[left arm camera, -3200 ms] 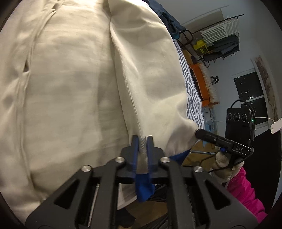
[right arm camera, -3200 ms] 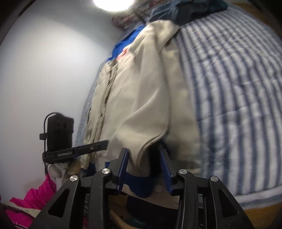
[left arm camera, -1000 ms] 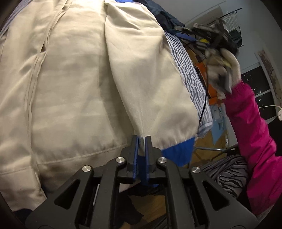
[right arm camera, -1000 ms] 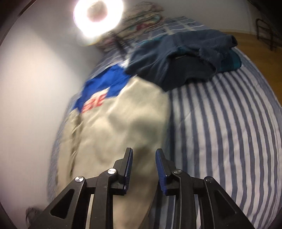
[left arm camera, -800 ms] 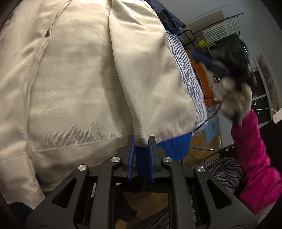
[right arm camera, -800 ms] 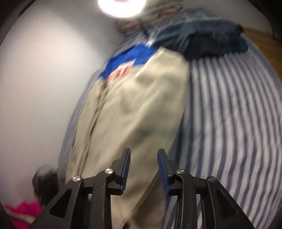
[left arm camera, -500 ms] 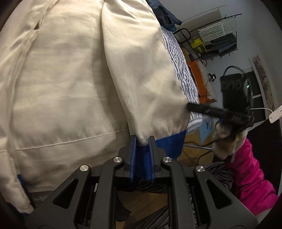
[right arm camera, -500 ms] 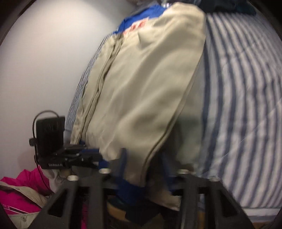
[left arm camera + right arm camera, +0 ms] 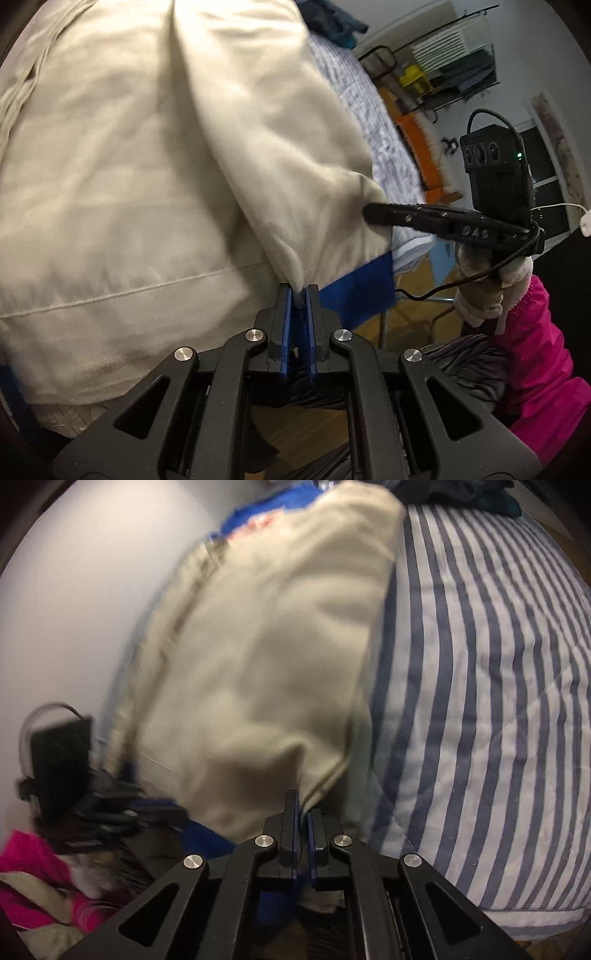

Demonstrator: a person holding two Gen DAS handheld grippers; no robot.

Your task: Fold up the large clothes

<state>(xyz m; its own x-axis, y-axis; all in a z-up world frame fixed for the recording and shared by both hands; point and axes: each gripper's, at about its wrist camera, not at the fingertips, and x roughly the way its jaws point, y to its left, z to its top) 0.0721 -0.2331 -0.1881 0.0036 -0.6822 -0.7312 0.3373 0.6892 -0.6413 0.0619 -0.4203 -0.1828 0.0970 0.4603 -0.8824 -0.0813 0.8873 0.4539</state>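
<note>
Spread over the striped duvet (image 9: 480, 686): a large cream jacket (image 9: 147, 166), heavy twill-like cloth, softly rumpled, with broad shallow creases. Royal blue at the bottom band (image 9: 354, 291) and again at the far end, where a red-and-white patch shows in the blurred right wrist view. A stitched seam line across the body just ahead and left of the left gripper (image 9: 300, 291). A long fold ridge from the far top edge down to that gripper's tips. A placket or zipper edge far left, bunched.

Left gripper clamped tight on the jacket's lower edge, cream cloth pinched between the blue pads where the cream meets the blue band. To its right, seen side-on: the right gripper (image 9: 373, 214), black, tips against the jacket's right-hand corner, held by a light-gloved hand (image 9: 484, 291) with a pink sleeve (image 9: 546, 369) behind.

Right gripper (image 9: 303, 812) likewise pressed together on a thin fold of the jacket's hem, cream fabric rising directly ahead of the pads, blue band just below and left. Striped duvet to its right, bare. Dark clothes (image 9: 454, 491) piled well beyond, at the far end of the bed. Left gripper (image 9: 159, 812) blurred, off to the left at the same hem.
</note>
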